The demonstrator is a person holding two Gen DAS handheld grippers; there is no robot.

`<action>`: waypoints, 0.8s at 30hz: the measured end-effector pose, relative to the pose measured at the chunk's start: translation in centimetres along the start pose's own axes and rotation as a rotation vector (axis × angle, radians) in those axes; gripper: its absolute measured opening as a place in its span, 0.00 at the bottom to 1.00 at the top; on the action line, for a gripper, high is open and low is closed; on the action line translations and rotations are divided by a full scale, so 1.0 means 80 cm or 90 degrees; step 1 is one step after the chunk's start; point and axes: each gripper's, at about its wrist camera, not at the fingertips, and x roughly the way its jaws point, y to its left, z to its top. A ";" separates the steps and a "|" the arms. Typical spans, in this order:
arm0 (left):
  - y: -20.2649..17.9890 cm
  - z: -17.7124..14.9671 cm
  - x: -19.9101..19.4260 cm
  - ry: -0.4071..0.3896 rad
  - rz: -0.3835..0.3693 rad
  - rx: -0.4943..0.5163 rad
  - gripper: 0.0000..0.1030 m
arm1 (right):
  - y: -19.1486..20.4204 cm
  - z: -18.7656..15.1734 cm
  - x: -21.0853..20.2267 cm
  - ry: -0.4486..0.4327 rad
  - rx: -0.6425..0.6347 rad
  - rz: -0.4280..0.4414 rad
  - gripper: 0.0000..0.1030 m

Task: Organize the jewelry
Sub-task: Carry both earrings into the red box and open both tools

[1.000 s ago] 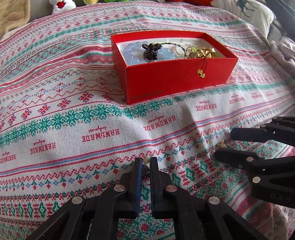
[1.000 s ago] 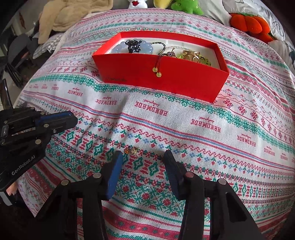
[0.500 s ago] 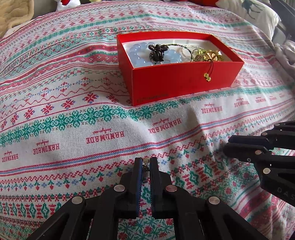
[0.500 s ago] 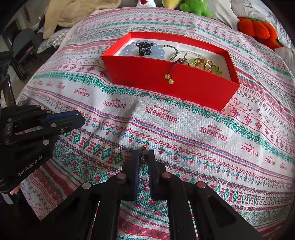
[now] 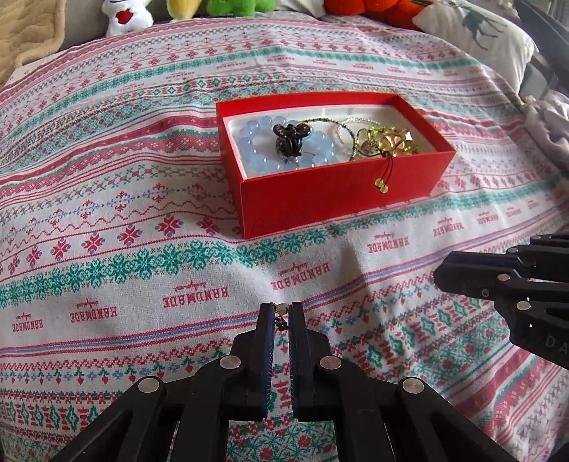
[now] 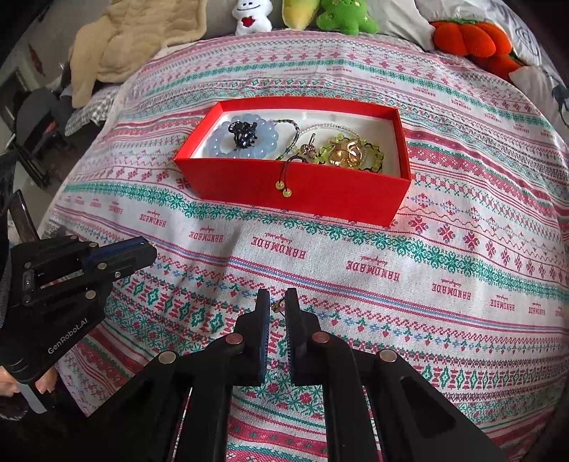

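Left gripper (image 5: 281, 314): clenched on a small earring (image 5: 281, 312) with a pale bead at the tips; the pinch is kept at the very ends of the jaws, probably so that so small a piece can be dropped cleanly.
Right gripper (image 6: 278, 302): jaws just closed on a small gold stud (image 6: 277, 304), which is seen between the tips; the piece is judged to be held clear of the cloth, though contact with the fabric cannot be ruled out.
Cloth (image 6: 355, 284): a patterned spread in red and green bands, marked "HANDMADE", is laid under everything; near the grippers no further loose jewelry is made out on it.
Relation of grippers: both are pointed steeply down and set side by side, well apart, each short of the box.
Red box (image 6: 302, 192): placed open ahead of both grippers, apart from them, as the collecting place.
Box contents: a blue bead bracelet (image 5: 256, 142) with a dark hair claw (image 5: 290, 137) resting on it at the left; gold and green pieces (image 6: 350, 151) at the right; a cord with two yellow beads (image 6: 284, 188) is draped over the front wall.
Step judged: both small pieces are to be carried forward to the box.
Far edge: plush toys (image 6: 341, 16) and a beige blanket (image 6: 142, 39) are lined up beyond the spread.
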 end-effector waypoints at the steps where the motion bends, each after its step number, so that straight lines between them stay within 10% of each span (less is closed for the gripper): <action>1: -0.002 0.003 -0.001 -0.002 -0.002 0.000 0.02 | 0.000 0.001 -0.002 -0.002 0.002 0.002 0.08; 24: -0.019 0.101 0.003 -0.048 -0.037 -0.034 0.02 | -0.030 0.077 -0.044 -0.073 0.079 0.048 0.09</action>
